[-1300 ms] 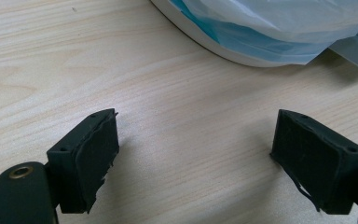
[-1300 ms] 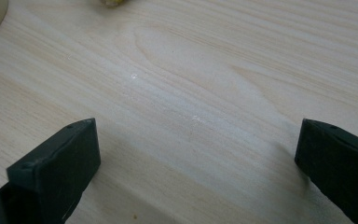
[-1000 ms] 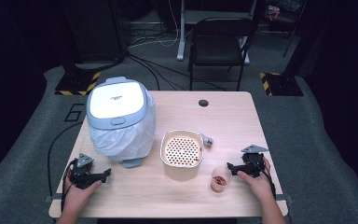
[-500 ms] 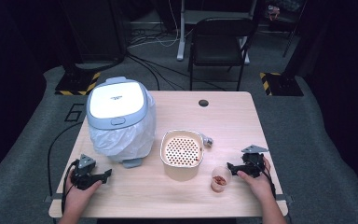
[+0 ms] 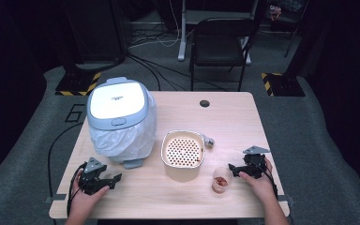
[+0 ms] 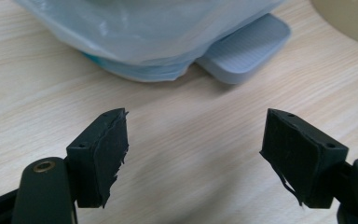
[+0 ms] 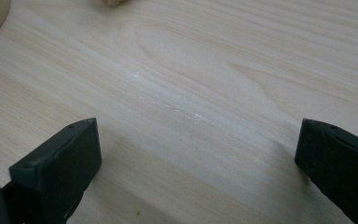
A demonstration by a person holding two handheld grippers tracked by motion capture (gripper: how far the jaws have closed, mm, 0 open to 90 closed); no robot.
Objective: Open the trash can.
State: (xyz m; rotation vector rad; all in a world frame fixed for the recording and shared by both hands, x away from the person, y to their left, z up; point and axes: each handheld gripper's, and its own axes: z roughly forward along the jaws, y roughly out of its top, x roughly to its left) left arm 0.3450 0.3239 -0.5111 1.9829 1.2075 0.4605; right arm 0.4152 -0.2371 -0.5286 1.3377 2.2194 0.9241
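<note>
Left gripper [image 5: 117,177] sits low at the near left corner of the table [image 5: 225,117], held in the person's left hand [image 5: 85,193], jaws pointing right toward the foot pedal [image 5: 133,163] of the white bin [image 5: 117,101], and those jaws have just been closing in from their widest, though they stand apart with nothing but bare wood between them; in the left gripper view the two black pads [image 6: 103,154] are frayed at the edges and plainly spread, with the grey ribbed pedal [image 6: 244,51] ahead of them and the plastic bag [image 6: 135,28] that lines the bin bulging over its base just above. Over on the other side, the right gripper [image 5: 232,169] rests near the right edge in the person's right hand [image 5: 258,180], aimed left at the small cup [image 5: 221,179] of reddish-brown pieces, which stands just beside its tips and close in front of the cream pot [image 5: 183,154] with the perforated insert. In the right gripper view its pads [image 7: 60,163] are wide apart over empty tabletop, gripping nothing. The pot sits mid-table, right of the bin, with a small metal piece [image 5: 208,140] at its far right rim
</note>
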